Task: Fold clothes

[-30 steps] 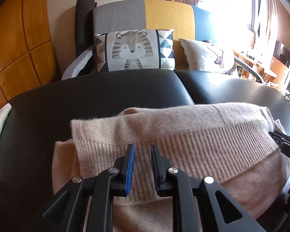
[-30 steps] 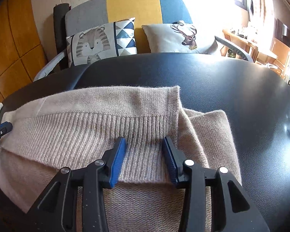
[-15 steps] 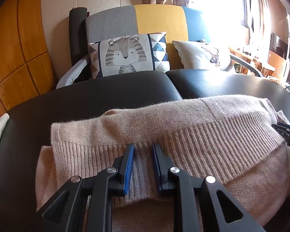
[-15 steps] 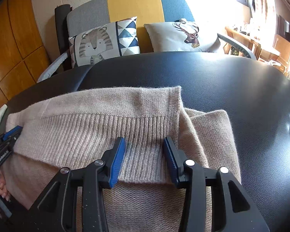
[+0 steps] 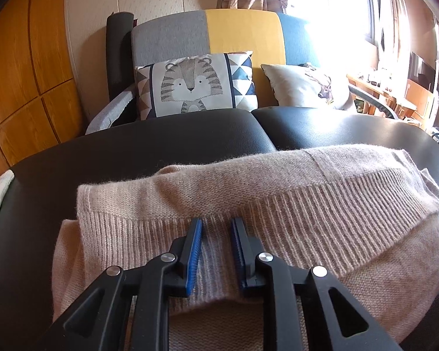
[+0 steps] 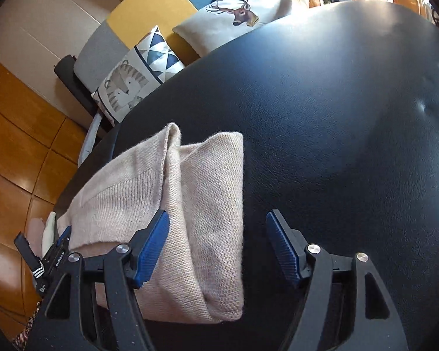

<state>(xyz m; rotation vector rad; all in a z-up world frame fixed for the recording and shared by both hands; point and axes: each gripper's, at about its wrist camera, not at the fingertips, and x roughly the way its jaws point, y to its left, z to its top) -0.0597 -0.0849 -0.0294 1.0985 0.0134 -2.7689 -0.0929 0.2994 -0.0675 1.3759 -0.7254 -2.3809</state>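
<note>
Left claw (image 5: 216,228) parted over the sweater (image 5: 278,187) hem, right claw (image 6: 216,220) wide open at its right end, probably lining up another fold.

Beige ribbed sweater (image 5: 278,204) on black leather surface (image 5: 131,158); tiger-print cushion (image 5: 194,84).

The sweater (image 5: 278,204) is soft beige knit, fuzzy at the edges, with a ribbed band and a finer flat weave elsewhere. It lies on a black leather-like cushion (image 6: 336,102), smooth with a fine grain and a glossy sheen. The left gripper (image 5: 216,248) and right gripper (image 6: 218,245) are matt black plastic with ridged blue pads (image 6: 152,245) and shiny metal screws. The wall panels (image 5: 23,73) are glossy orange wood. The pillows (image 5: 196,84) are printed matt cloth.
</note>
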